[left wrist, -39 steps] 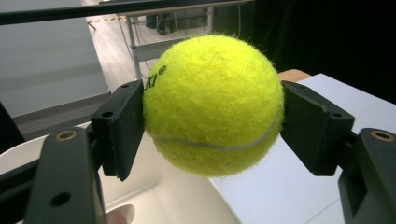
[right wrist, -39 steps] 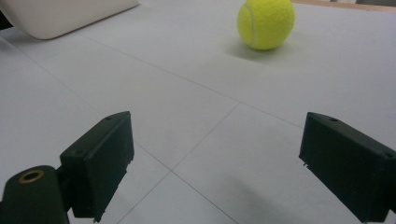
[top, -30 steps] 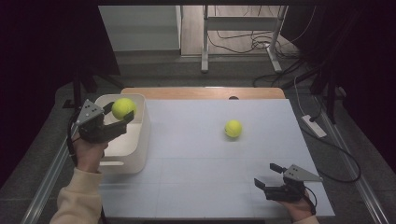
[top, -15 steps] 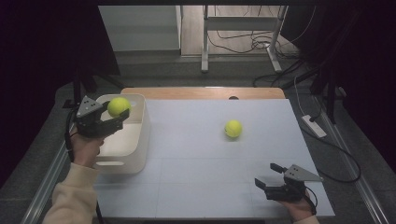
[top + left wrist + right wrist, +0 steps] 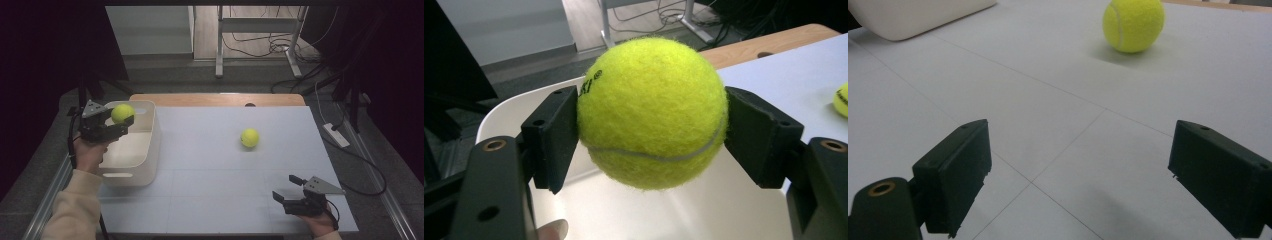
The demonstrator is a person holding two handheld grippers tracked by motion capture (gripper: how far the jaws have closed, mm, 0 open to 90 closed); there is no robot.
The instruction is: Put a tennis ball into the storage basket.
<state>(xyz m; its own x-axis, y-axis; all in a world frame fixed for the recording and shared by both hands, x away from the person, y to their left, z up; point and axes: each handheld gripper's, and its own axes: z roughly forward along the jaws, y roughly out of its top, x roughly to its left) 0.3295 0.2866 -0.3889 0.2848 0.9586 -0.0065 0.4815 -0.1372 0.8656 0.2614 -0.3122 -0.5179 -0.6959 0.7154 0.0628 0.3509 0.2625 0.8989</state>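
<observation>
The pale grey tabletop (image 5: 215,165) carries a white rectangular plastic bin (image 5: 131,145) at its left edge. Above the bin, the left gripper (image 5: 120,121) pinches a fuzzy yellow-green tennis ball (image 5: 651,112) between its jaws. The right gripper (image 5: 289,188) rests near the front right corner, jaws spread around nothing. A second yellow-green tennis ball (image 5: 249,137) lies mid-tabletop.

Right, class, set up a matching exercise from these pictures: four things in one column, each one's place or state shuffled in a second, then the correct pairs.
Column one:
1. held tennis ball
2. loose tennis ball
3. white bin
4. right gripper

Column two:
A. jaws open, nothing between them
B. at the table's left edge
C. lying on the white tabletop
D. clamped in the left gripper above the bin

Pairs: 1-D, 2-C, 3-B, 4-A
</observation>
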